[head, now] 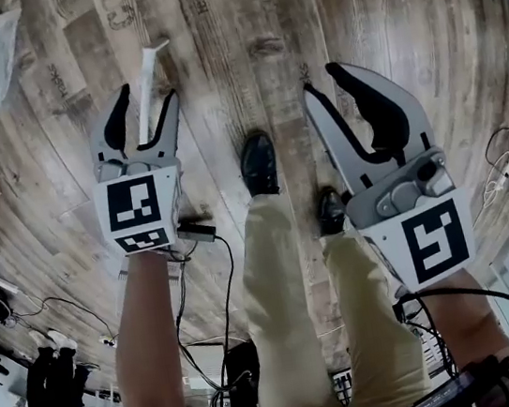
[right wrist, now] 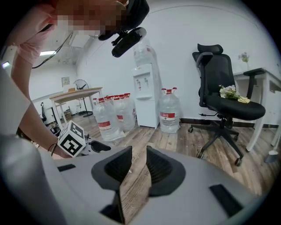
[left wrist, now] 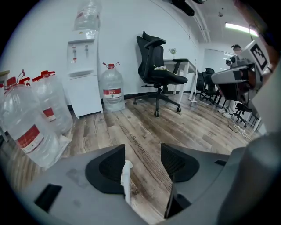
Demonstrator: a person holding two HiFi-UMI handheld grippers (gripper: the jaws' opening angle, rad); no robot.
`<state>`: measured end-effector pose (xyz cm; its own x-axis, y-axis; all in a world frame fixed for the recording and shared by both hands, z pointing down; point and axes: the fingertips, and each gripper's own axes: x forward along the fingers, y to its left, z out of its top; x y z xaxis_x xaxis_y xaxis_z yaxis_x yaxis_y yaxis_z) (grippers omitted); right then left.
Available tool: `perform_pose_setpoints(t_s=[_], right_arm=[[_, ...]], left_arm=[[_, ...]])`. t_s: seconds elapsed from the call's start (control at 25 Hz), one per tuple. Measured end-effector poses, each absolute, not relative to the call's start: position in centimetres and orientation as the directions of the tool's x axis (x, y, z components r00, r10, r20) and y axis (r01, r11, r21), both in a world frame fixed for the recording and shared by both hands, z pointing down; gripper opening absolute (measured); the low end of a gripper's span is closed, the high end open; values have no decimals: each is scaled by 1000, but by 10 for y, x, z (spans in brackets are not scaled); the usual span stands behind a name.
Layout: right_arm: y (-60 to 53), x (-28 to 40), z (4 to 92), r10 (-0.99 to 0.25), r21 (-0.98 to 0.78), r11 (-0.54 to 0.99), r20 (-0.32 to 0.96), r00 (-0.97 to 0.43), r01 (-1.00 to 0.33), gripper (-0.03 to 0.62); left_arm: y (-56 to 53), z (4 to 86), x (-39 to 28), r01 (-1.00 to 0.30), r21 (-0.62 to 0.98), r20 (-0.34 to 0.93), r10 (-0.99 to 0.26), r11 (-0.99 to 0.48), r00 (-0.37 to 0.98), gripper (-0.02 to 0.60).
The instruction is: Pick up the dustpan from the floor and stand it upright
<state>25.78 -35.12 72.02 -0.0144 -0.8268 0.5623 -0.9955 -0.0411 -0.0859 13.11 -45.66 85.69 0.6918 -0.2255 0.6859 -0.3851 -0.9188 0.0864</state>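
A slim white handle (head: 149,83), all I can see of the dustpan, runs over the wooden floor between the jaws of my left gripper (head: 147,92). In the left gripper view the handle (left wrist: 126,176) stands close against the left pad, well apart from the other pad, and the left gripper (left wrist: 142,162) is open. The pan itself is hidden. My right gripper (head: 323,80) hangs to the right above the floor. Its jaws stand a narrow gap apart, and in the right gripper view only floorboards show between them (right wrist: 139,162).
The person's two black shoes (head: 258,162) stand on the floor between the grippers. Large water bottles (left wrist: 26,127), a white water dispenser (left wrist: 83,74) and a black office chair (left wrist: 160,74) line the wall ahead. Cables (head: 196,254) hang by the left arm.
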Motion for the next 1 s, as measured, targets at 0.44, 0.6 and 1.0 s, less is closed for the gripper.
perform_pose_setpoints(t_s=[0.44, 0.6, 1.0], right_arm=[[-339, 276, 755, -808, -95, -82, 590, 10, -992, 103], [-332, 280, 764, -796, -92, -94, 605, 19, -991, 103], [-335, 289, 774, -781, -77, -96, 623, 27, -992, 101]], left_arm=[[-474, 927, 137, -343, 59, 743, -189, -937, 642, 258], [-476, 947, 138, -326, 60, 763, -167, -944, 624, 258], [-478, 989, 137, -308, 68, 804, -130, -949, 580, 258]])
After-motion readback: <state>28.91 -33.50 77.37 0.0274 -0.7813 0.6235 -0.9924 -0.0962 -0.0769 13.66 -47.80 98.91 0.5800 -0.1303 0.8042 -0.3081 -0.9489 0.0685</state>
